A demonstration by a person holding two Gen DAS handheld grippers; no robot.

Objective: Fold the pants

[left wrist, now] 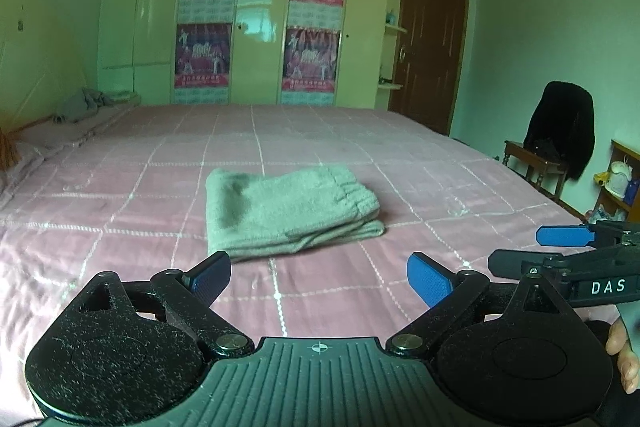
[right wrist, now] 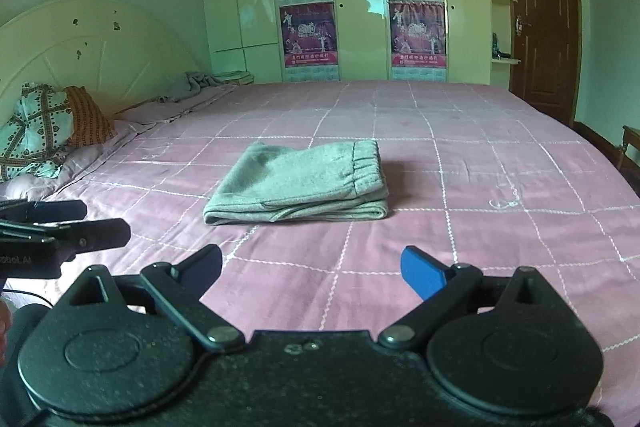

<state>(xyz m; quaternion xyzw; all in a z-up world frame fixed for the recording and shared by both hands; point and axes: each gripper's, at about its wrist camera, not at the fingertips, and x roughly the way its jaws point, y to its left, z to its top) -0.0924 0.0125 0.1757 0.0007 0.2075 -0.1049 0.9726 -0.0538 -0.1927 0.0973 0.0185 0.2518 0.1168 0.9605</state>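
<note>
Grey-green pants point(left wrist: 288, 211) lie folded into a compact rectangle on the pink checked bedspread point(left wrist: 120, 211), elastic waistband at the right end. They also show in the right wrist view point(right wrist: 304, 183). My left gripper point(left wrist: 320, 281) is open and empty, held back from the pants' near edge. My right gripper point(right wrist: 312, 273) is open and empty, also short of the pants. The right gripper shows at the right edge of the left wrist view point(left wrist: 560, 247), and the left gripper at the left edge of the right wrist view point(right wrist: 76, 223).
A white wardrobe point(left wrist: 260, 27) with posters stands past the bed. A brown door point(left wrist: 432, 39) is at the back right. A chair with a black coat point(left wrist: 560, 131) stands right of the bed. Pillows point(right wrist: 44, 127) and a headboard point(right wrist: 92, 43) lie left.
</note>
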